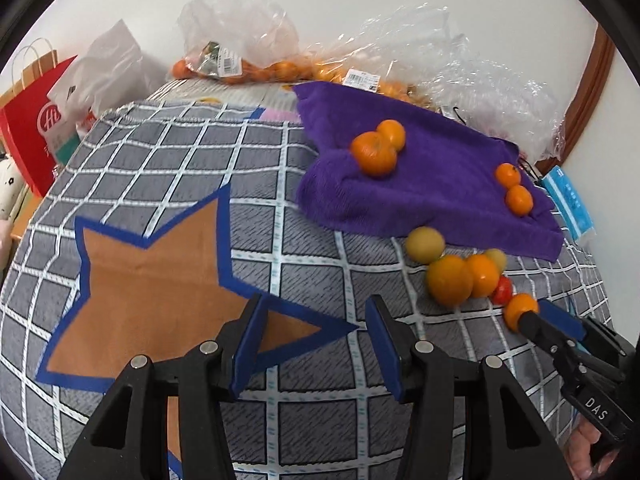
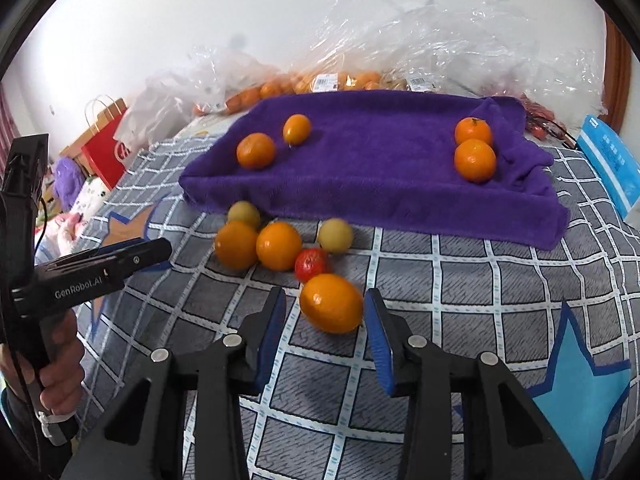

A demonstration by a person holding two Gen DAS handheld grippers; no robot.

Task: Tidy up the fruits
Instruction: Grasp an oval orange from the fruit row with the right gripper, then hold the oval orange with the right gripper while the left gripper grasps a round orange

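Note:
A purple towel (image 2: 380, 168) (image 1: 420, 168) lies on the checked cloth, with two oranges at its left (image 2: 256, 151) and two at its right (image 2: 475, 160). In front of it sits a loose pile: two oranges (image 2: 278, 246), two yellow fruits (image 2: 335, 235) and a red tomato (image 2: 311, 264). My right gripper (image 2: 325, 316) is open, its jaws either side of an orange (image 2: 331, 303) that touches the right pad. In the left wrist view this gripper (image 1: 540, 320) reaches that orange (image 1: 520, 310). My left gripper (image 1: 312, 340) is open and empty over the cloth.
Clear plastic bags of oranges (image 2: 320, 80) line the back by the wall. A red paper bag (image 1: 36, 132) stands at the far left. A blue packet (image 2: 612, 164) lies right of the towel. The cloth has an orange star patch (image 1: 160, 288).

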